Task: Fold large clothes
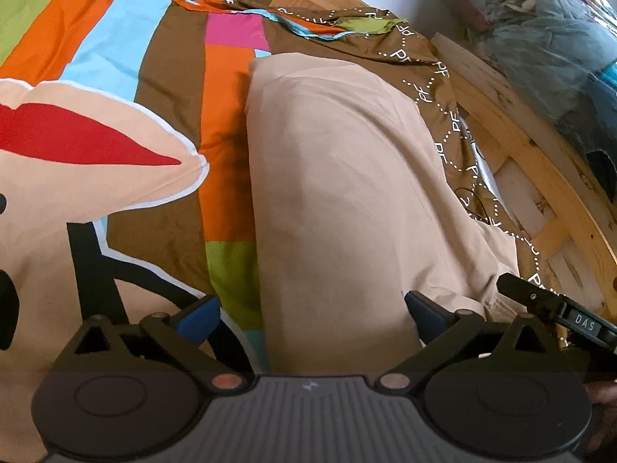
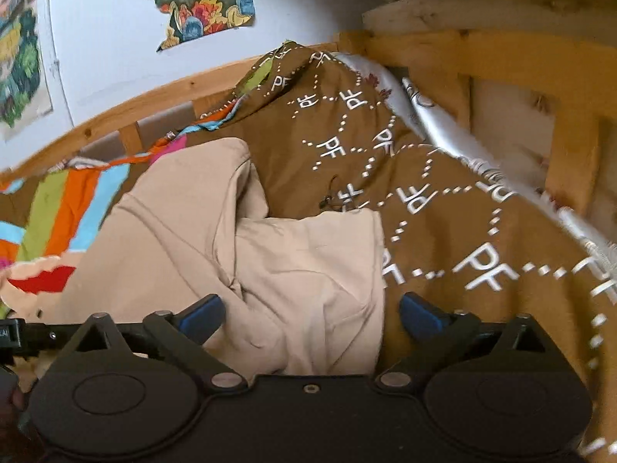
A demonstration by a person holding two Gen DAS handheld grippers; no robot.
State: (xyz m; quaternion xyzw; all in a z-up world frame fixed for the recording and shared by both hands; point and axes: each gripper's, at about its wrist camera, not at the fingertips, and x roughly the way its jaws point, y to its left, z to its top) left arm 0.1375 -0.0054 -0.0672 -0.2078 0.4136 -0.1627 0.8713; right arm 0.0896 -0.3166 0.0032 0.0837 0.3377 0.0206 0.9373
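- Beige garment [image 1: 339, 200] lies on the bed cover [image 1: 169, 108], already doubled into a long strip running toward 12 o'clock.
- Its near end [image 2: 308, 289] is bunched; further folds remain, by my estimate.
- Left gripper [image 1: 313, 318] and right gripper [image 2: 311, 314]: jaws apart, straddling cloth, nothing clamped.

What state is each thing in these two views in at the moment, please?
beige garment: lying on the bedspread, partly folded, bunched at the near end.
left gripper: open, empty, over the garment.
right gripper: open, empty, over the bunched end.
bedspread: spread flat, its brown PF-printed edge rumpled.
wooden bed frame: fixed, bare.
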